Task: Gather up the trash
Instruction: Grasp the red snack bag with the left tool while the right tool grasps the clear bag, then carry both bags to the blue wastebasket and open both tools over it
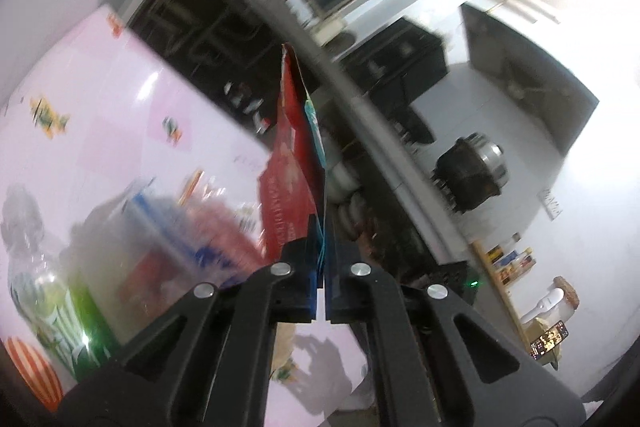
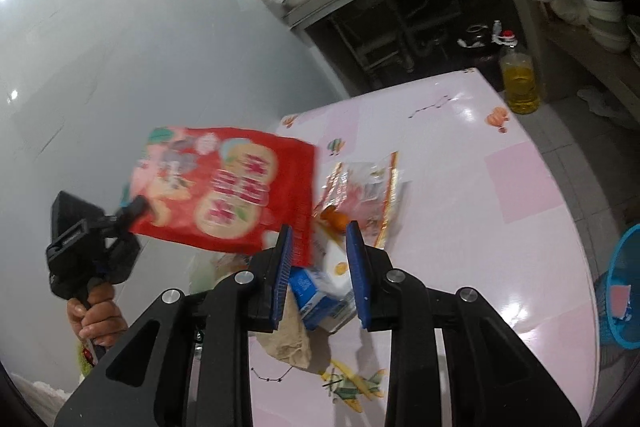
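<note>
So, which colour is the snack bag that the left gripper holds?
Mainly red snack bag, with pale round pictures printed on it; the right wrist view shows it best.

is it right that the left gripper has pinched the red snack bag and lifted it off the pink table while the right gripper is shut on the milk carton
Not quite: the right gripper is open, its jaws apart above the milk carton, as the right wrist view shows. The left gripper does hold the red snack bag off the pink table.

red snack bag [image 2: 232, 187] print blurred; blue basket [image 2: 622, 291] cut off.
</note>
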Motion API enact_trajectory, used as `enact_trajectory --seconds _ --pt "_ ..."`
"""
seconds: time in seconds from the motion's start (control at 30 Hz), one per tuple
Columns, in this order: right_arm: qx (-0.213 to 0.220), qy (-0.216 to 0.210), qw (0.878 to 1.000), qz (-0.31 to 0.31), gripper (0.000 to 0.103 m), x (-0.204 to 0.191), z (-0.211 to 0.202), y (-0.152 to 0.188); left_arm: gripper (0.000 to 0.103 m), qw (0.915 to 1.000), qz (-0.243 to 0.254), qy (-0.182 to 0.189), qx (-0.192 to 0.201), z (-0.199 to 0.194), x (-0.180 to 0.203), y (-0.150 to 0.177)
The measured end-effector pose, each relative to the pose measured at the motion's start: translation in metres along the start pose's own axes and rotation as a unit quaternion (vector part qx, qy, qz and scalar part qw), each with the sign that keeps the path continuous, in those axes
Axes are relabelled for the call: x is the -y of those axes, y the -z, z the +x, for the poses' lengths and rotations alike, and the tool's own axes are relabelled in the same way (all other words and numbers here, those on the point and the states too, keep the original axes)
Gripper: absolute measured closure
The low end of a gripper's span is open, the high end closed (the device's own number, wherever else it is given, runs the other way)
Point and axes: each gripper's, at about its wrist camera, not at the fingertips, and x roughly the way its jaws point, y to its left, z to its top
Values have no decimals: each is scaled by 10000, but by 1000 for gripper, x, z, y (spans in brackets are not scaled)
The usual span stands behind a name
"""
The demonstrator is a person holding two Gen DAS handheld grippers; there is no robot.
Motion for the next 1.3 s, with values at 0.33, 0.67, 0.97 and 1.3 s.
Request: enact_trajectory --seconds 0.33,0.67,0.97,1.3 --pt "-946 -89 9901 1035 47 54 88 -30 102 9956 340 279 825 -22 27 -17" --pt "-1619 398 9792 1156 68 80 166 -41 102 9954 240 211 908 -20 14 -18" --pt "-992 1067 9885 398 94 54 154 -50 102 9951 15 180 968 -22 2 -17" --pt "120 2142 9763 -301 97 36 93 -68 102 9939 170 244 1061 -31 17 -10"
